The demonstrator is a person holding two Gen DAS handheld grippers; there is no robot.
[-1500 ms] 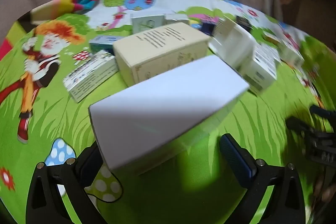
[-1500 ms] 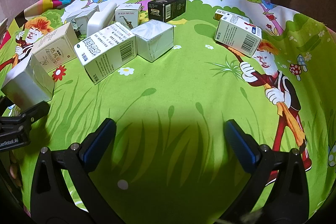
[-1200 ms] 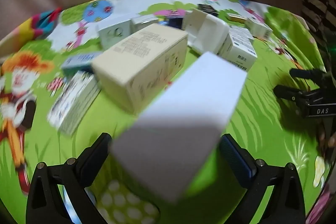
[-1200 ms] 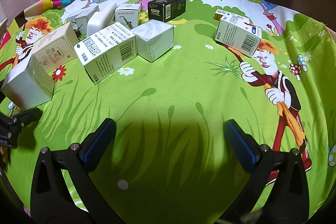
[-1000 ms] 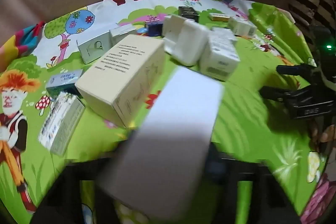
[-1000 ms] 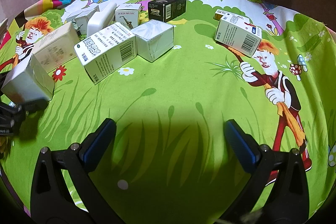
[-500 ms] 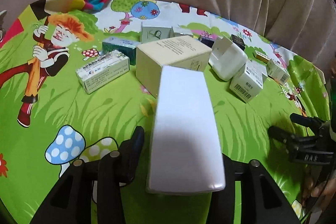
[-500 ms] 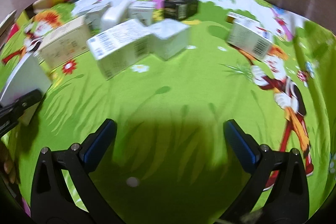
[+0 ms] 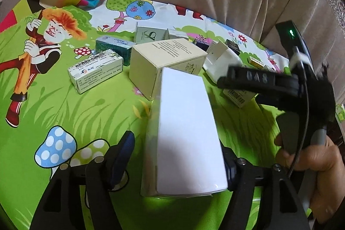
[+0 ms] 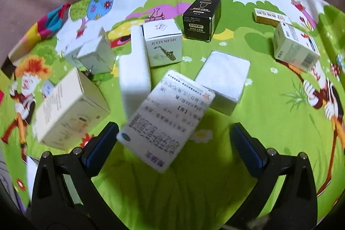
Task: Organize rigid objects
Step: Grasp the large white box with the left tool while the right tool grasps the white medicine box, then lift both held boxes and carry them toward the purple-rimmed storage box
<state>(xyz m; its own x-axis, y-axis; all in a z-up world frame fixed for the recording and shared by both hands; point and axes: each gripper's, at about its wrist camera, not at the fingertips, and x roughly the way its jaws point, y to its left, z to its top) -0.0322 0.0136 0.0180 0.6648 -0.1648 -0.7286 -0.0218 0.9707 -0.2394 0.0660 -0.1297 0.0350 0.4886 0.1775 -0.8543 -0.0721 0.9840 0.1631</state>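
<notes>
A plain white box stands on the green cartoon cloth between the fingers of my left gripper. Its jaws are opening, and the left pad stands clear of the box. A cream box sits just behind it. In the right wrist view my right gripper is open over a white printed box, which lies tilted between its fingers, close to the left one, without being pressed. A hand carries the right gripper at the right of the left wrist view.
Around the printed box lie a tall white rounded box, a saxophone-print box, a black box, a plain white box and a barcode box. Two medicine boxes lie left of the cream box. A curtain hangs behind.
The left gripper rolled the white box upright beside the cream box and spread its jaws off it. The right gripper swept left, and the printed box is now between its fingers.
</notes>
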